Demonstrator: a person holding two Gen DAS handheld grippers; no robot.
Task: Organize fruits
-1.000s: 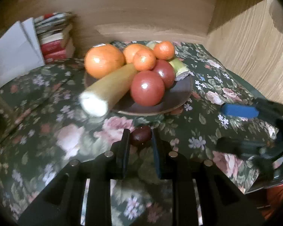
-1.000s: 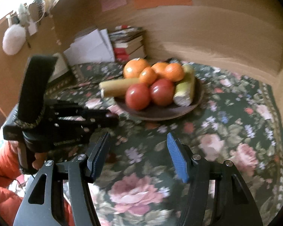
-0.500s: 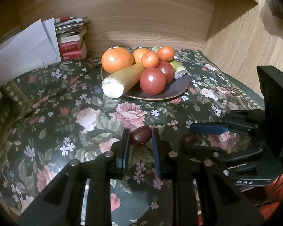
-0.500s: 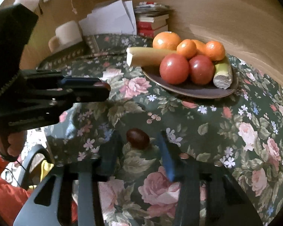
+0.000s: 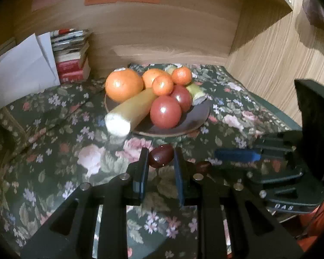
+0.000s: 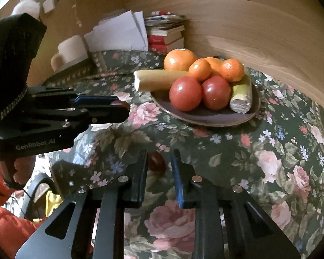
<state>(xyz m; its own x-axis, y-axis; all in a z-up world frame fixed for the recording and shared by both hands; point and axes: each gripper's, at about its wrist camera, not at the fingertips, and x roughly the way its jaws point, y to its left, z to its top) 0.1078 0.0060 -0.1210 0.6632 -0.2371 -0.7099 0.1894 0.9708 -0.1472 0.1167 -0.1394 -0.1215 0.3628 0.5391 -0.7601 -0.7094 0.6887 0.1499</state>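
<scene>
Left wrist | plate [image 5: 196, 120] — oranges, tomatoes (heaped) | left tongs [image 5: 159, 161] grip date [image 5: 161, 158]

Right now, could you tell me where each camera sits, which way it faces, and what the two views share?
Left wrist: on the left gripper, facing the plate; its fingers clamp a dark fruit; the right gripper shows at right.
Right wrist: on the right gripper, facing the plate from the right; a second dark fruit sits between its fingers; the left gripper and holding hand show.
Shared: plate, books, floral cloth.
</scene>
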